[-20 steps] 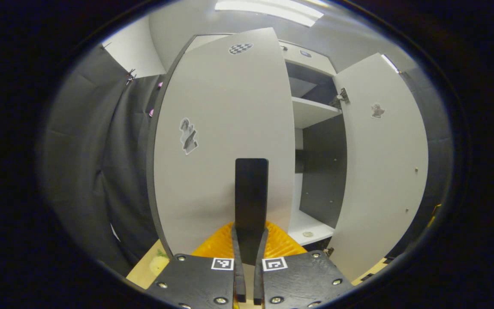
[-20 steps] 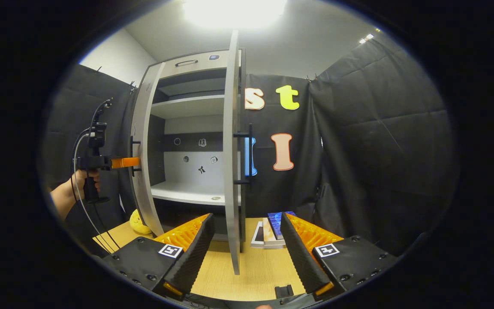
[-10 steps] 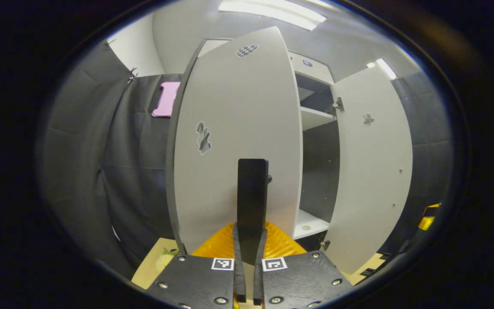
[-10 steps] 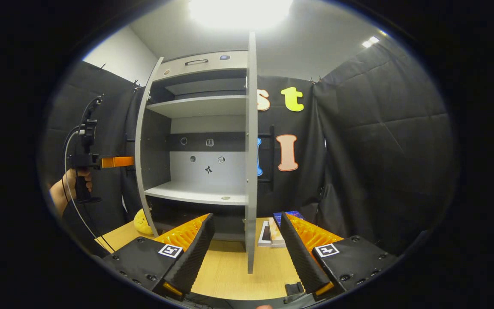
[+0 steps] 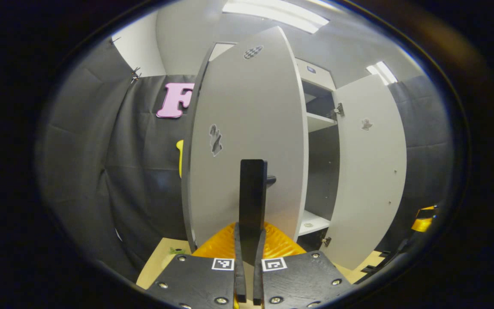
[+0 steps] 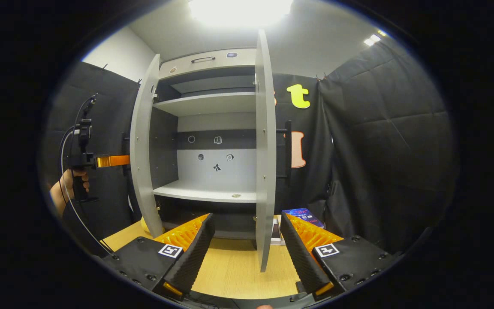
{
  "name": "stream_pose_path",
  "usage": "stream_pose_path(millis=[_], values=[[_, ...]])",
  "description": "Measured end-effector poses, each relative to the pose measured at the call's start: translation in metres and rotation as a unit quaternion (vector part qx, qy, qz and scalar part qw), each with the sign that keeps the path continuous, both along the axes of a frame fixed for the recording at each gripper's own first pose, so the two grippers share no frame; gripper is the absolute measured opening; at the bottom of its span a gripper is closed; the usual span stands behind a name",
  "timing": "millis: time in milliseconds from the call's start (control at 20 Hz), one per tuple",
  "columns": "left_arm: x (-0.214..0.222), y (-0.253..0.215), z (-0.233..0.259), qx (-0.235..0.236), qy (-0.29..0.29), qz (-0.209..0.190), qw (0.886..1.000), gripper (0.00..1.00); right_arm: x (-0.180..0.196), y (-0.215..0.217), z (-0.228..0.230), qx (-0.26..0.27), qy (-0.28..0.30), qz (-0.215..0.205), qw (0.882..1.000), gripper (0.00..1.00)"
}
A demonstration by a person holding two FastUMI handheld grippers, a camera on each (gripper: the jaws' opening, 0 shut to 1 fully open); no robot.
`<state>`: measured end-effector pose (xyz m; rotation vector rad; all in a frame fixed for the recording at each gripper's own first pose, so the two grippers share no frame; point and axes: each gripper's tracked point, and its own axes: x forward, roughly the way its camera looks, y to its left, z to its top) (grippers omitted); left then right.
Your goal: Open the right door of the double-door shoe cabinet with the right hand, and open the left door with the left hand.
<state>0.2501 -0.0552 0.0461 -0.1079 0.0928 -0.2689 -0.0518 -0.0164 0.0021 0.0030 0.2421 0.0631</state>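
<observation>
The tall grey double-door shoe cabinet (image 6: 212, 128) stands on the light wooden table (image 6: 234, 274), its left door (image 6: 144, 146) and right door (image 6: 264, 150) swung outward; a flat blue box (image 6: 302, 213) lies right of it.

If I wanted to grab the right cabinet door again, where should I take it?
Take the right door by its black bar handle, an upright bar standing off the outer face. Come from that outer side, with the right claw open across the bar.
</observation>
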Motion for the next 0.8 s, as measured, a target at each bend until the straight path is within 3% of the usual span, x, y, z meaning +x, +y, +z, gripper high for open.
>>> stream_pose_path(millis=[500,550,750,800], values=[[0.002,0.025,0.0,0.018,-0.015,0.031,0.999,0.09,0.003,0.023,-0.015,-0.007,0.018,0.026,0.999,0.96],[0.003,0.028,0.0,0.018,-0.016,0.038,0.999,0.09,0.003,0.025,-0.017,-0.007,0.019,0.027,0.999,0.93],[0.01,0.051,0.003,0.02,-0.023,0.085,0.996,0.07,0.004,0.029,-0.02,-0.01,0.023,0.032,0.999,0.96],[0.008,0.065,0.009,0.028,-0.025,0.116,0.993,0.07,0.005,0.03,-0.02,-0.01,0.023,0.032,0.999,0.96]])
